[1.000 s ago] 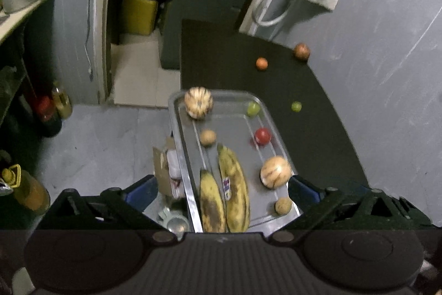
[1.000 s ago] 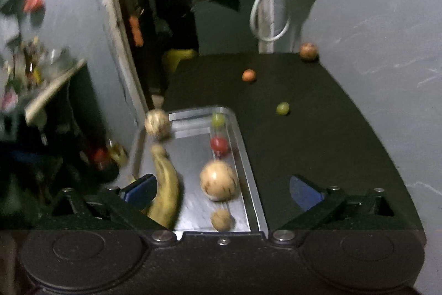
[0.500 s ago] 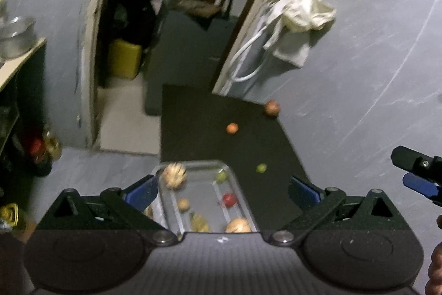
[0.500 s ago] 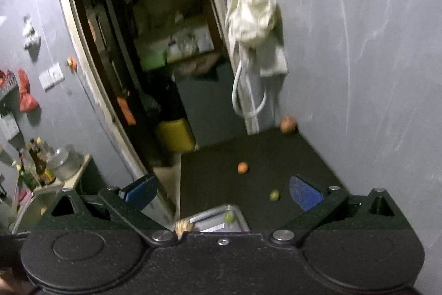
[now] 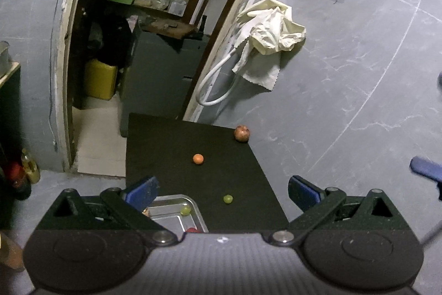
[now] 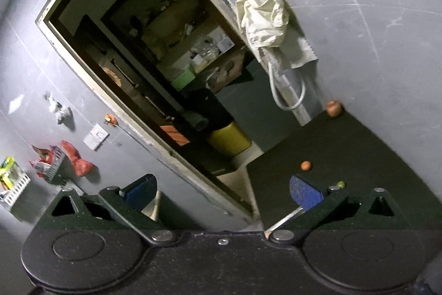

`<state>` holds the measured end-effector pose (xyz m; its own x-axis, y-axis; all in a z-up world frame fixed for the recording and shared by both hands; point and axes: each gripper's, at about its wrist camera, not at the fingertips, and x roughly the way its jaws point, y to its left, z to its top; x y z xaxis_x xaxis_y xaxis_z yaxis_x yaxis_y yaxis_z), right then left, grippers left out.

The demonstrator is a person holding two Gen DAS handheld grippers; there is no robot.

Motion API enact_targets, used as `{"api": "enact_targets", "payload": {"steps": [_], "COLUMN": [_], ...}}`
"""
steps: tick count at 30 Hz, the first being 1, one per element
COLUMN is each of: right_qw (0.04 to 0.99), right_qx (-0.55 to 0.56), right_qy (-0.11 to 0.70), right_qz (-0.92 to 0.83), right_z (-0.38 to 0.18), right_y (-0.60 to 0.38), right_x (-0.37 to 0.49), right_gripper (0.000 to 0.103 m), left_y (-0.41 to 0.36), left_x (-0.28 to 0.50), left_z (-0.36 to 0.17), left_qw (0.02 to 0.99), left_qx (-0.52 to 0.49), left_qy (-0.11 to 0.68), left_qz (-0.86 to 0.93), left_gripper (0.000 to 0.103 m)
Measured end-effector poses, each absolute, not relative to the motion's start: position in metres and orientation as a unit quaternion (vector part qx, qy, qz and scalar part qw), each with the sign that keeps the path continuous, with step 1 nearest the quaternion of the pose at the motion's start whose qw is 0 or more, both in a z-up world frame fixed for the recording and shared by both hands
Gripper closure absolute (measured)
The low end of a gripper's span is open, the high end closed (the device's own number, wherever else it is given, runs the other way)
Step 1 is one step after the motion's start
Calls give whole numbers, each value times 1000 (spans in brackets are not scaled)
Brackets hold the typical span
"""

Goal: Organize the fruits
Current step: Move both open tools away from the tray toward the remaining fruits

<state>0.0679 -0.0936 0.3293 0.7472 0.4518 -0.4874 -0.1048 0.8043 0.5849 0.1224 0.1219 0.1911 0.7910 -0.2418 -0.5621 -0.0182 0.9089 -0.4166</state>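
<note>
- Left gripper (image 5: pixel 222 188): jaws spread wide, nothing between them. It hangs high above the dark counter (image 5: pixel 165 145), looking down and forward.
- Right gripper (image 6: pixel 222 190): also released and empty, tilted, aimed mostly at the wall and doorway; only the counter's far right part shows in its view.
- Metal tray (image 5: pixel 197 208): near left part of the counter, just under the left gripper's left finger. Holds a green fruit (image 5: pixel 185 210) and a red one (image 5: pixel 190 230) at the frame edge; the rest of the tray is hidden.
- Loose fruits on the counter, outside the tray: small green fruit (image 5: pixel 228 199) just right of the tray; orange fruit (image 5: pixel 198 158) further back, mid-counter; larger reddish-brown fruit (image 5: pixel 242 133) at the far right corner against the wall.
- Key relation: the loose green fruit lies ahead of and below the left gripper, almost on its centre line, right of the tray. All three are round, so no long axis to align to.
- Judgement: left gripper is the nearer one to the green fruit; a straight descent would suit. Round fruit may roll if nudged.
</note>
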Motion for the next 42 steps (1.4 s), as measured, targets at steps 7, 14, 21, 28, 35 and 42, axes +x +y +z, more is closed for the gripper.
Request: {"api": "enact_targets", "payload": {"steps": [7,14,21,28,35,42], "right_qw": [875,843,825,820,835,858], "right_qx": [291,315,326,317,300,266], "right_qy": [355,394,411,420,421,410], "right_qz": [155,186,209,224,190,158], "right_z": [315,292,278,266,225,152], "right_y": [-95,-101,-109,-111,-124,-135], "right_x": [102,141,175,205,243,270], "right_gripper": [1,1,1,1,1,1], "left_y": [124,129,127,121,120,125], "left_x": [155,183,204,230,256,284], "left_z": [184,170,153,140,123,93], "left_qw": [920,913,905,901,895,887], "left_qx": [-222,-242,-250,-248,-247,-236], "left_qy": [321,327,342,356,370,392], "left_qz": [-38,0,22,32,44,61], "left_gripper": [1,1,1,1,1,1]}}
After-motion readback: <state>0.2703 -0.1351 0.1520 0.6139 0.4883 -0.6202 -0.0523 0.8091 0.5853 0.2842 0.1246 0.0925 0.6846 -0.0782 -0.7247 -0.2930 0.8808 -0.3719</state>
